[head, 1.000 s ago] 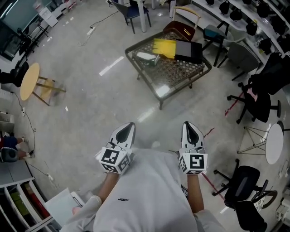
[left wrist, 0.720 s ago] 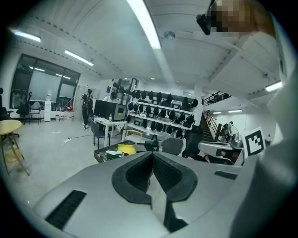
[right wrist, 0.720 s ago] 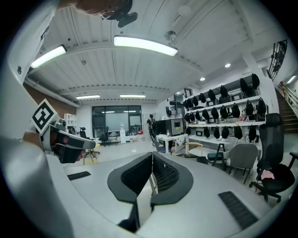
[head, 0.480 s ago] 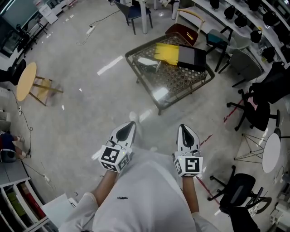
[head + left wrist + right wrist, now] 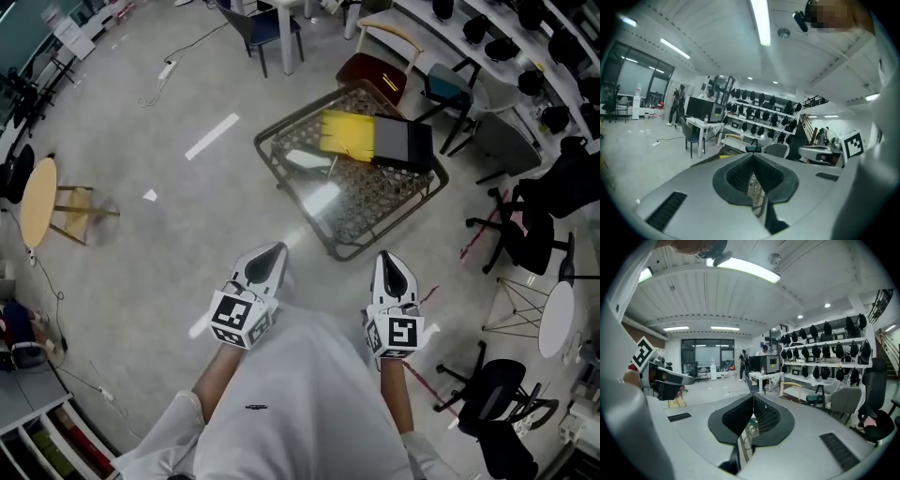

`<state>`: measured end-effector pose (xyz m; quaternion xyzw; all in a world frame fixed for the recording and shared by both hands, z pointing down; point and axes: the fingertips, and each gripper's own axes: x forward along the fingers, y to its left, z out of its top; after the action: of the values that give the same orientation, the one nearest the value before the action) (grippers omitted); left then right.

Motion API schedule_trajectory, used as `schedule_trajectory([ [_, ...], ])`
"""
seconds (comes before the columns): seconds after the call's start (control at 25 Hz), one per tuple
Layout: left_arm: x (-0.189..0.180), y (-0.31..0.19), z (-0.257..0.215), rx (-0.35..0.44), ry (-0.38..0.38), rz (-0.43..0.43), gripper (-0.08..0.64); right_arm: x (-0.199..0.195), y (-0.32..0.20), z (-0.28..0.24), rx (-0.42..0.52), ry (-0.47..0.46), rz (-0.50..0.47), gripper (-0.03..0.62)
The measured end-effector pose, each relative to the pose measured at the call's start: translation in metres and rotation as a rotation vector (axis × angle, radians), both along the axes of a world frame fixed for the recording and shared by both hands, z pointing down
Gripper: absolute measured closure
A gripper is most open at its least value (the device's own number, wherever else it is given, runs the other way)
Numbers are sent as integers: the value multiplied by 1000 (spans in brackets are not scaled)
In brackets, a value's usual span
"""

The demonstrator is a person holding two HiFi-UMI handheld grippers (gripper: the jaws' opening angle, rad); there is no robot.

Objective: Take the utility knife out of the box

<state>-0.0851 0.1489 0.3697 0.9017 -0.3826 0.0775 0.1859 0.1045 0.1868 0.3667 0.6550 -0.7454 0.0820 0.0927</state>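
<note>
A low glass-topped wicker table [image 5: 343, 246] stands ahead on the floor. On it lies a box with a yellow part [image 5: 349, 134] and a black part [image 5: 403, 142]. No utility knife shows in any view. My left gripper [image 5: 274, 247] and right gripper [image 5: 388, 256] are held side by side in front of the person's white shirt, short of the table's near corner. Both point toward the table, shut and with nothing in them. In the left gripper view the left gripper [image 5: 752, 157] has its tips together, and so does the right gripper [image 5: 753, 397] in the right gripper view.
A white flat object [image 5: 307, 159] lies on the table beside the box. Black office chairs [image 5: 525, 230] and a round white table [image 5: 555, 319] crowd the right. A red chair [image 5: 375, 70] stands behind the table, and a round wooden side table [image 5: 37, 202] far left.
The person has walked toward the table, which now lies closer to both grippers. The grippers stayed side by side and shut.
</note>
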Motion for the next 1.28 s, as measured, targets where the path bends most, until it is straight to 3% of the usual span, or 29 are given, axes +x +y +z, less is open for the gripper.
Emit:
schedule_trajectory([
  [0.24,-24,-97,-18,30,9,70,557,-7,-96,-15,5,29,73,592],
  [0.48,-33,-170,-23,46,7,118,557,-11,-155,-19,3,50,127,592],
  [0.92,-18,-223,-7,-17,11,102,557,-8,-208,6,-68,18,101,591],
  [1.28,17,-253,5,-40,-22,108,557,9,-270,25,-88,30,-3,591],
])
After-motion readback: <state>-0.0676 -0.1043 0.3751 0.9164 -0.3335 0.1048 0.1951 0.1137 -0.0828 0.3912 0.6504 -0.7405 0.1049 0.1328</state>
